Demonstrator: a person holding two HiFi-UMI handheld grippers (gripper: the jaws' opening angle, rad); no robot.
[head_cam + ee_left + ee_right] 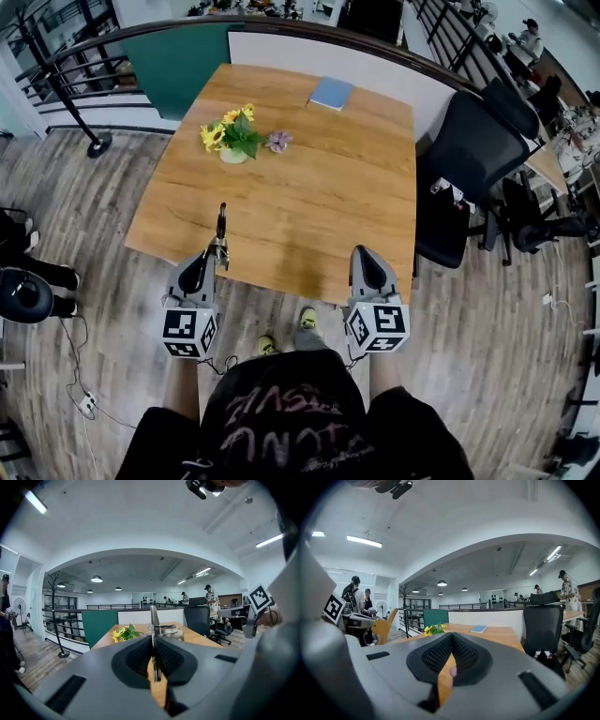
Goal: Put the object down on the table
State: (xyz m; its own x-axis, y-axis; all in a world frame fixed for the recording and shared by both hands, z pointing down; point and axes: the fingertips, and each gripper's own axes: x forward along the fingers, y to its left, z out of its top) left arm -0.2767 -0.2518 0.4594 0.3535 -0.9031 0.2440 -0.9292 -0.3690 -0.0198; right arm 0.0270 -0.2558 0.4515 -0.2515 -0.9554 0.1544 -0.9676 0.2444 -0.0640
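Wooden table (309,206) ahead; left gripper (218,247) clamps a slim metal tool (221,223), kind unclear; right gripper (362,253) closed, empty

Yellow flowers (225,131), blue book (331,93), brown wood-grain table (309,216)

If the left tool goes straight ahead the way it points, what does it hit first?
Probably the wooden table: the left tool, shut on a thin metal object, aims low across it. The flowers sit just left of that line, though depth is unclear.
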